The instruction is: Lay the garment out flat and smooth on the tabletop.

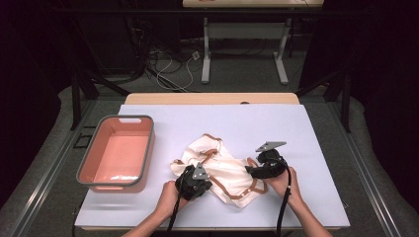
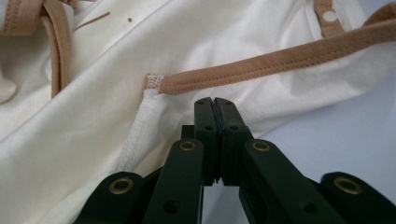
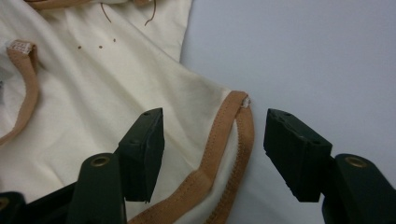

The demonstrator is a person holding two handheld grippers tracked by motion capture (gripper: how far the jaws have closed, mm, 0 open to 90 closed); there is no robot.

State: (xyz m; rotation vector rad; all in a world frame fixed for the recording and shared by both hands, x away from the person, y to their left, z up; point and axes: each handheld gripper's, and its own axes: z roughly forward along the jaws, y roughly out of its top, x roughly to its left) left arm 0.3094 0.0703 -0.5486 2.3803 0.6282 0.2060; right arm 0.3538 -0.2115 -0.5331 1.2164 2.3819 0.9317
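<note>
Left claw (image 2: pixel 214 103) clamped shut at garment (image 1: pixel 217 168) edge, cloth pinch unclear; right claw (image 3: pixel 214 154) gapes astride tan-trimmed corner (image 3: pixel 240 105), trim running lengthwise between jaws.

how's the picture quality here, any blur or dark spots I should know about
High view: the lit table is evenly bright, the room behind very dark, the picture soft. Left gripper view: the cream garment and its stitching are sharp. Right gripper view: the right tool near the lens looks slightly soft, with no glare.
</note>
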